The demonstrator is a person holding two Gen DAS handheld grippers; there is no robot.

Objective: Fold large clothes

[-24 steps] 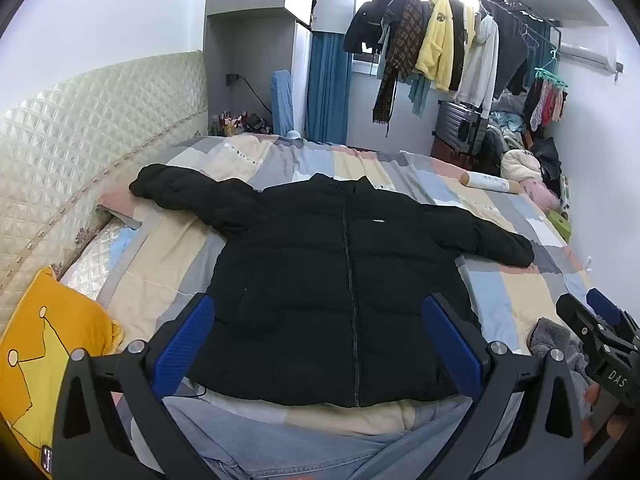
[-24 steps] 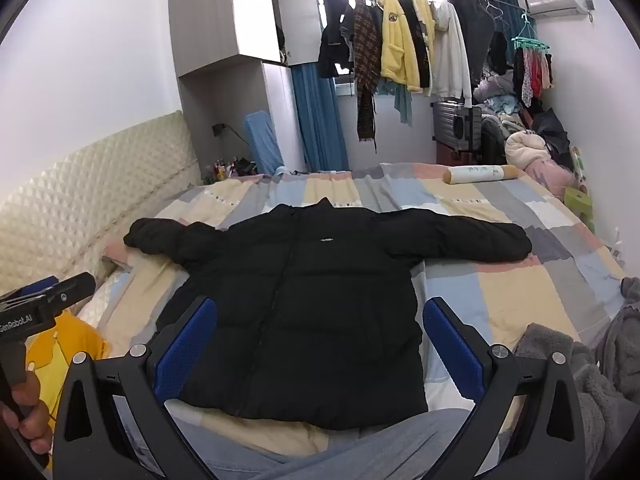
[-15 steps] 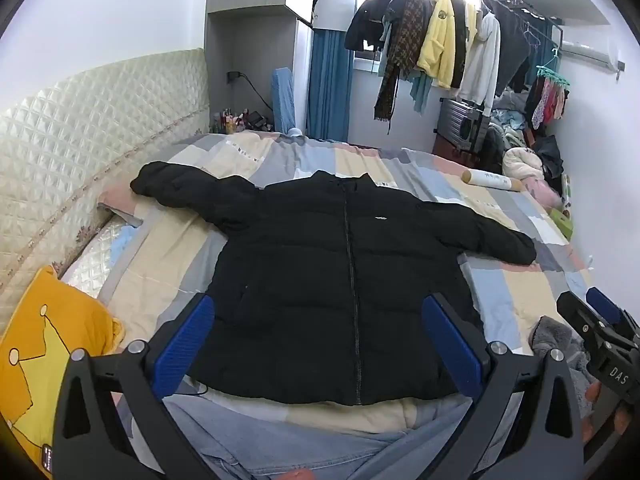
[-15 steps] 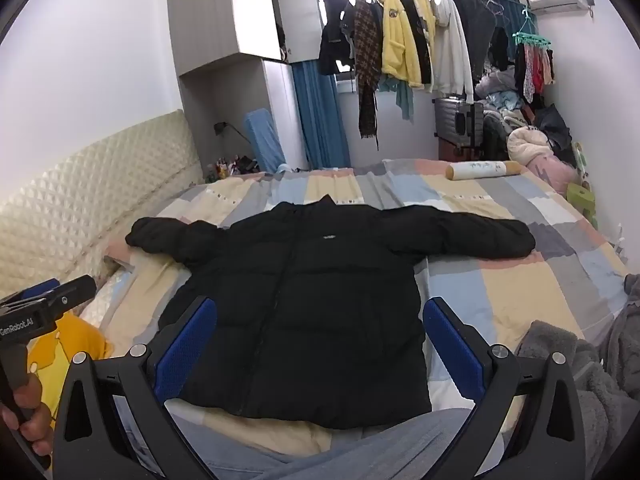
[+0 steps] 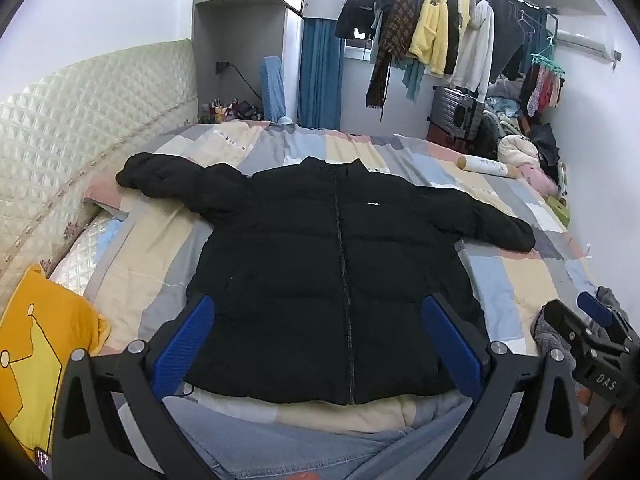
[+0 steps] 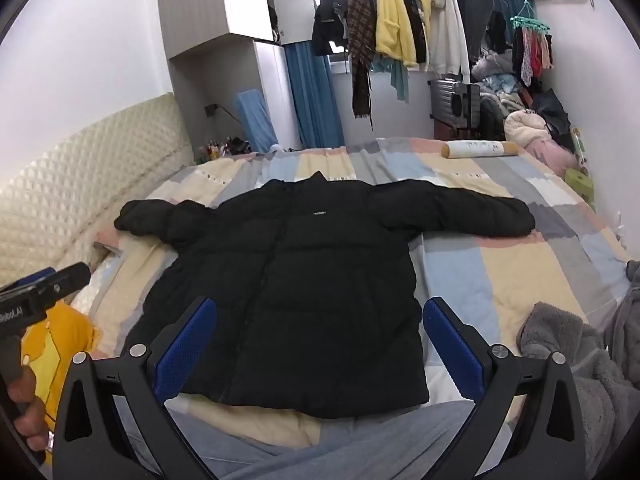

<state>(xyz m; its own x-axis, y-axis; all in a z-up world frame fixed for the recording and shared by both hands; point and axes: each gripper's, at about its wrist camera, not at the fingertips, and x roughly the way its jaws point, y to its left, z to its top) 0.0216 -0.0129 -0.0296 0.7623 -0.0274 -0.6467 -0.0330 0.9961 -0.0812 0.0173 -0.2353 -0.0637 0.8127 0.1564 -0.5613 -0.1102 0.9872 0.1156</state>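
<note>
A large black puffer jacket lies flat, front up and zipped, on the patchwork bed, both sleeves spread out to the sides; it also shows in the right wrist view. My left gripper is open and empty, held above the jacket's hem. My right gripper is open and empty, also above the hem. The right gripper shows at the right edge of the left wrist view; the left gripper shows at the left edge of the right wrist view.
A yellow pillow lies at the near left by the quilted headboard. A grey fleece garment is heaped at the near right. A rolled white tube lies at the far right. Clothes hang on a rack behind the bed.
Both grippers have risen and tilted slightly, so the jacket sits a little lower in view. The jacket has not moved and both grippers stay open.
</note>
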